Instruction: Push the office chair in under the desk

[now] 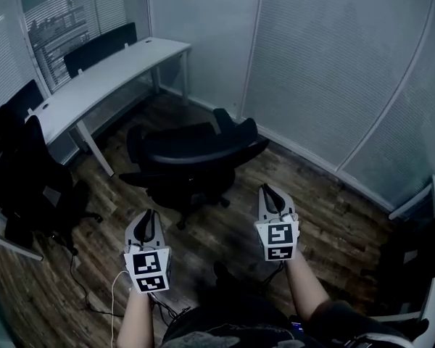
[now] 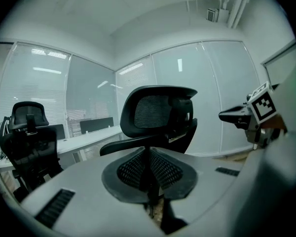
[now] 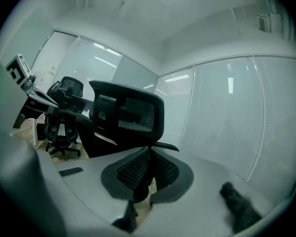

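Head view: a black office chair [image 1: 192,158] stands on the wood floor in the middle of a small glass-walled room. The white table [image 1: 109,75] it belongs under runs along the upper left, beyond the chair and well apart from it. The left tongs [image 1: 148,220] and right tongs [image 1: 270,194] are held out side by side at the bottom, each on a forearm stretched forward. The chair lies straight ahead of them, between the tongs and the table, with its wide backrest lying across the way. Neither pair touches it. The right pair looks a little nearer the backrest. Another black chair [image 1: 29,183] sits at the left.

Left gripper view: the jaws are pressed together with nothing between them. They point almost level at the chair's mesh backrest, which is close ahead. The table shows behind it to the left.

Right gripper view: these jaws are also closed and empty. The backrest fills the view just left of centre, near but not touched. A push would likely go toward the table.
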`<action>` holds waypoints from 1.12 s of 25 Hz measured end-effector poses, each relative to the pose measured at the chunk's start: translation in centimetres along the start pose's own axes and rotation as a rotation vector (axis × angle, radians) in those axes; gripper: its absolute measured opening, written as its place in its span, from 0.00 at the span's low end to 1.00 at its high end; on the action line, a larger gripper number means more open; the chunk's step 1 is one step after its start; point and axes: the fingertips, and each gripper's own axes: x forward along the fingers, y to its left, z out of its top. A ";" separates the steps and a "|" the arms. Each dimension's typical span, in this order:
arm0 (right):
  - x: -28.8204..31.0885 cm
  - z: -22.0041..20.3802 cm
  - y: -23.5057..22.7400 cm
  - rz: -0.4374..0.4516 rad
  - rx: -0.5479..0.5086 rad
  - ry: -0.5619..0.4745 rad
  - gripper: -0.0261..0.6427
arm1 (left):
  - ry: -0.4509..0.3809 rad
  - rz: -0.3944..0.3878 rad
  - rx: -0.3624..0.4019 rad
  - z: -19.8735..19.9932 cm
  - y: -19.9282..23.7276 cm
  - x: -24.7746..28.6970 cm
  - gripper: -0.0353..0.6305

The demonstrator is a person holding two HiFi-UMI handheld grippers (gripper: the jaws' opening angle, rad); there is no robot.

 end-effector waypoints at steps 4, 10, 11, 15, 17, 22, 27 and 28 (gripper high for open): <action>4.1 -1.6 -1.3 0.025 -0.066 0.093 0.08 | 0.004 0.100 0.101 0.3 1.5 2.7 0.08; 8.6 -2.3 -2.4 0.054 -0.165 0.096 0.20 | 0.049 0.159 0.237 -0.8 3.2 5.8 0.33; 9.2 -2.1 -2.4 0.070 -0.177 0.084 0.23 | 0.060 0.167 0.262 -0.9 3.3 6.2 0.35; 11.1 -1.7 -2.6 0.083 -0.327 0.054 0.35 | 0.110 0.177 0.384 -1.5 3.7 7.6 0.44; 11.9 -1.9 -2.3 0.093 -0.466 0.063 0.46 | 0.153 0.161 0.436 -2.0 3.6 8.4 0.45; 13.6 -2.9 -2.5 0.106 -0.630 0.115 0.50 | 0.239 0.155 0.596 -2.8 3.6 10.0 0.51; 15.3 -2.6 -2.9 0.095 -0.738 0.081 0.50 | 0.292 0.203 0.732 -3.0 4.6 11.4 0.53; 15.5 -2.6 -2.7 0.106 -0.751 0.085 0.50 | 0.291 0.218 0.752 -2.9 4.7 11.5 0.53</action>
